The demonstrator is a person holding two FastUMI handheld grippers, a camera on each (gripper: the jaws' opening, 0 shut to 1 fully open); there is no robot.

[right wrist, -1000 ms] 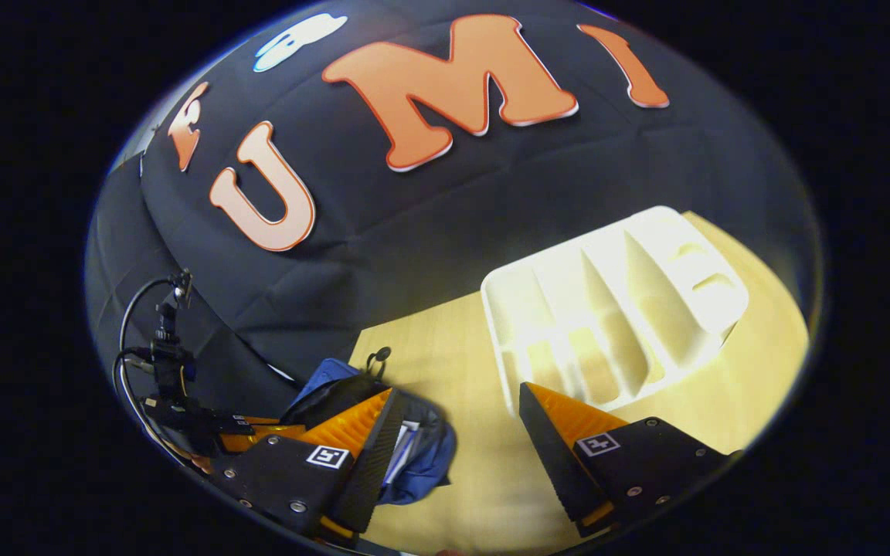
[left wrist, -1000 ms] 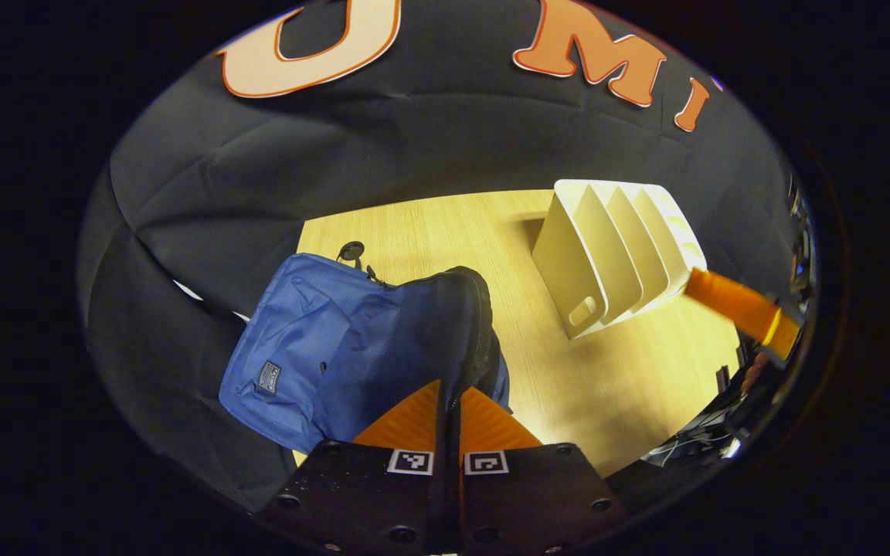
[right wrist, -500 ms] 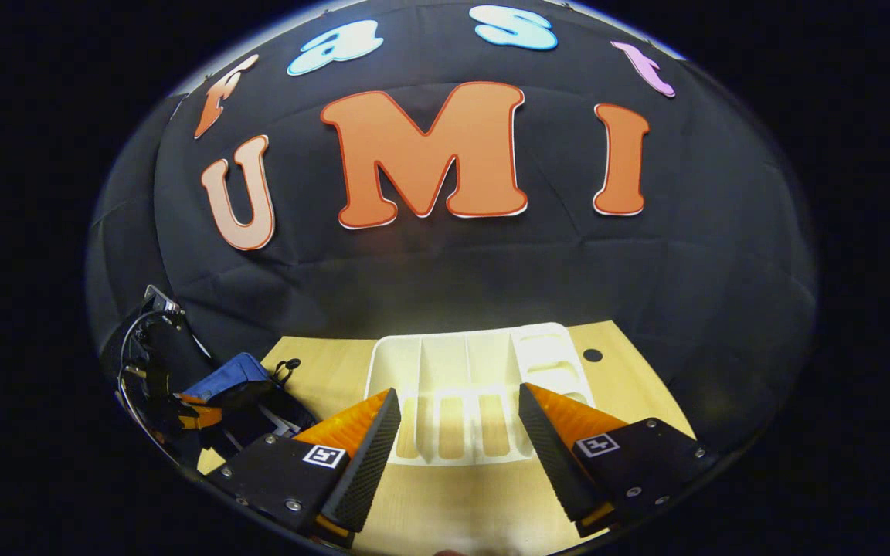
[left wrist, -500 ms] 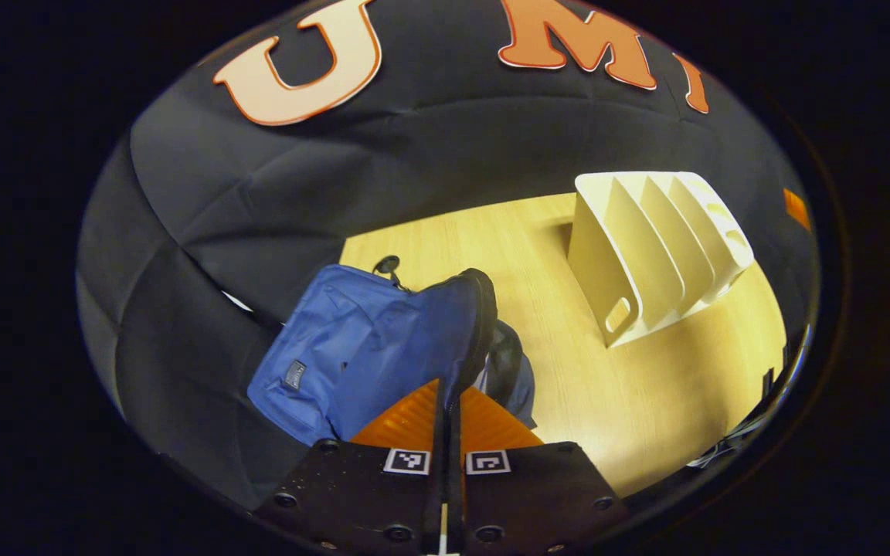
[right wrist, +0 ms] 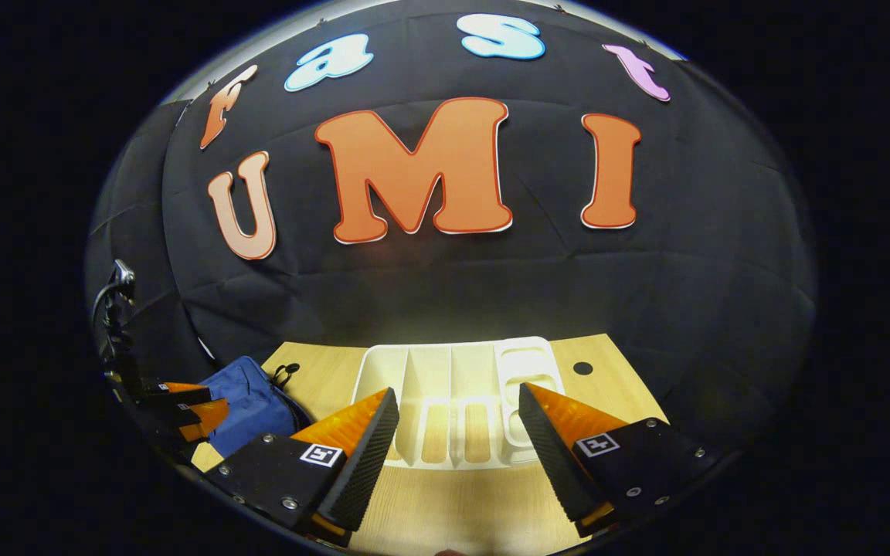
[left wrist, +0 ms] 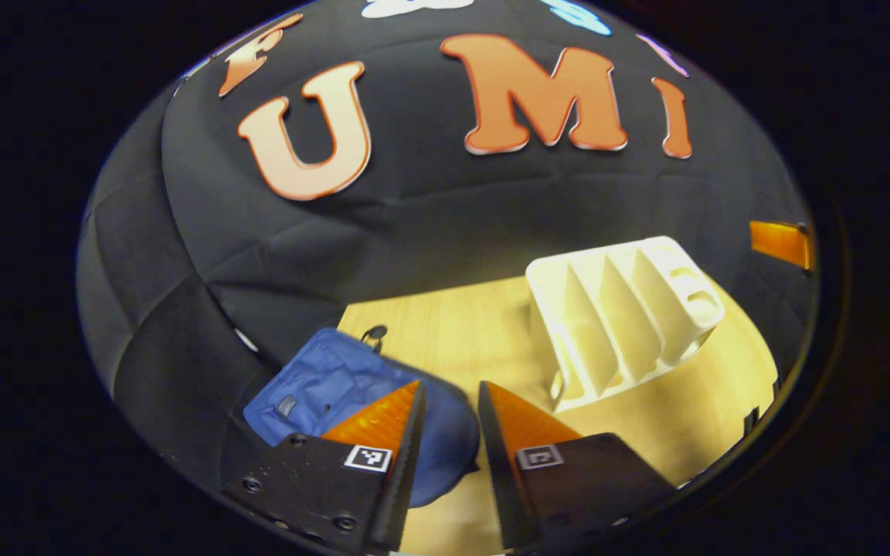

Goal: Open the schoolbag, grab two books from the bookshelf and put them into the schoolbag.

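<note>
The blue schoolbag (left wrist: 321,390) lies on the table's left side with its flap down; no book shows in it. My left gripper (left wrist: 450,386) hovers open above the bag's right edge, holding nothing. The white bookshelf (left wrist: 623,309) stands at the right, and its slots look empty. In the right gripper view, my right gripper (right wrist: 458,390) is open and faces the bookshelf (right wrist: 456,386) head-on from a short way back, with nothing between its fingers. The schoolbag (right wrist: 248,401) sits to the left there, with the left gripper (right wrist: 199,401) beside it.
The wooden table (left wrist: 453,332) runs back to the black cloth wall. A small dark round spot (right wrist: 582,368) marks the table right of the bookshelf. A finger (left wrist: 781,243) of my right gripper pokes in at the far right of the left gripper view.
My left gripper let go of the bag's flap, opened and drew back; the flap dropped down. My right gripper swung from the bag to face the bookshelf squarely.
</note>
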